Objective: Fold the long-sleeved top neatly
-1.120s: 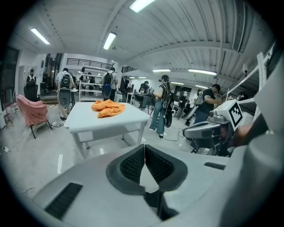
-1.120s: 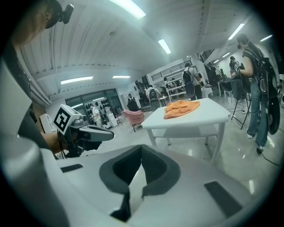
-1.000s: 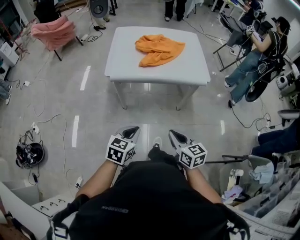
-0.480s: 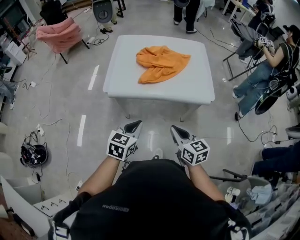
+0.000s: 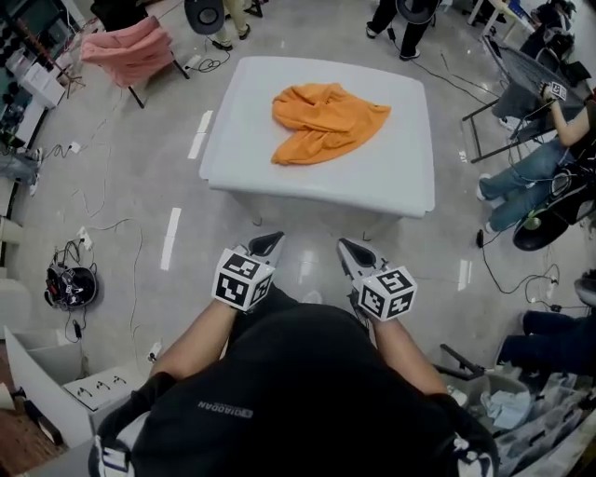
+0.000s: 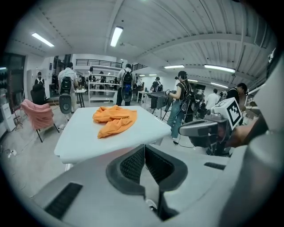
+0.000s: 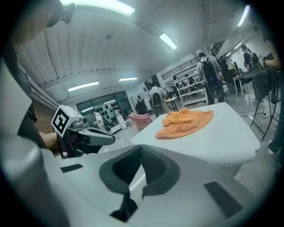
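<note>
An orange long-sleeved top (image 5: 324, 119) lies crumpled in a heap on a white table (image 5: 400, 177), a little back of its middle. It shows too in the left gripper view as the orange top (image 6: 114, 119) and in the right gripper view as the orange top (image 7: 184, 122). My left gripper (image 5: 270, 243) and right gripper (image 5: 346, 249) hover side by side over the floor, short of the table's near edge. Both are shut with nothing between the jaws. The left gripper (image 6: 144, 150) and the right gripper (image 7: 141, 153) point toward the table.
A pink cloth on a chair (image 5: 128, 51) stands at the far left. Cables and a dark bundle (image 5: 67, 286) lie on the floor at left. Seated people and chairs (image 5: 545, 158) are at the right, and standing people (image 5: 402, 19) are beyond the table. A cluttered bench (image 5: 521, 429) is near right.
The table and the orange top have come nearer in the head view. Both grippers have moved forward toward the table's near edge, still shut and side by side.
</note>
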Motion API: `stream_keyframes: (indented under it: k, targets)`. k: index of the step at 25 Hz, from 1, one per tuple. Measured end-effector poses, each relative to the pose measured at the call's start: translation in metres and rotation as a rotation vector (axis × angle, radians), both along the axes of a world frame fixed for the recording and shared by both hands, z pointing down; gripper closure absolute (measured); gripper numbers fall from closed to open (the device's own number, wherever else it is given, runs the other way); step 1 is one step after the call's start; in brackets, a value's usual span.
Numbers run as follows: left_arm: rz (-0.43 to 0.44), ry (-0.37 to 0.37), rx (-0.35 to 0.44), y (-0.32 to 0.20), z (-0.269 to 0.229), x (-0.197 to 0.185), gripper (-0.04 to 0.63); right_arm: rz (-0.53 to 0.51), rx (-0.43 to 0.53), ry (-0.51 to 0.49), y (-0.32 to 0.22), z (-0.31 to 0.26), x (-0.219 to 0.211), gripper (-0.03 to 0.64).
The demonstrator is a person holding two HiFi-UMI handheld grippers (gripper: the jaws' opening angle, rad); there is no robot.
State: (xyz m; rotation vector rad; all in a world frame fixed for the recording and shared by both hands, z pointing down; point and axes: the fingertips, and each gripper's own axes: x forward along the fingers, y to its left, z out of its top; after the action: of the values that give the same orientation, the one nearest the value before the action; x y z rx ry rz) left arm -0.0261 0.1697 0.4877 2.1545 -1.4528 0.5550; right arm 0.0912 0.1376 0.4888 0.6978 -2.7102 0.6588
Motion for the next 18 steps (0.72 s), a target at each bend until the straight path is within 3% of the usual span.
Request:
stream_keyframes:
  k: [9,18]
  targets:
    - [0.033,-0.028,-0.019,-0.026,0.003,-0.004,0.588,0.011,-0.036,-0.015,-0.014,0.009,-0.007,0.611]
    - [0.075,0.01,-0.008,-0.083,0.008,-0.021,0.588,0.061,-0.037,0.019,-0.061,0.015,-0.021,0.611]
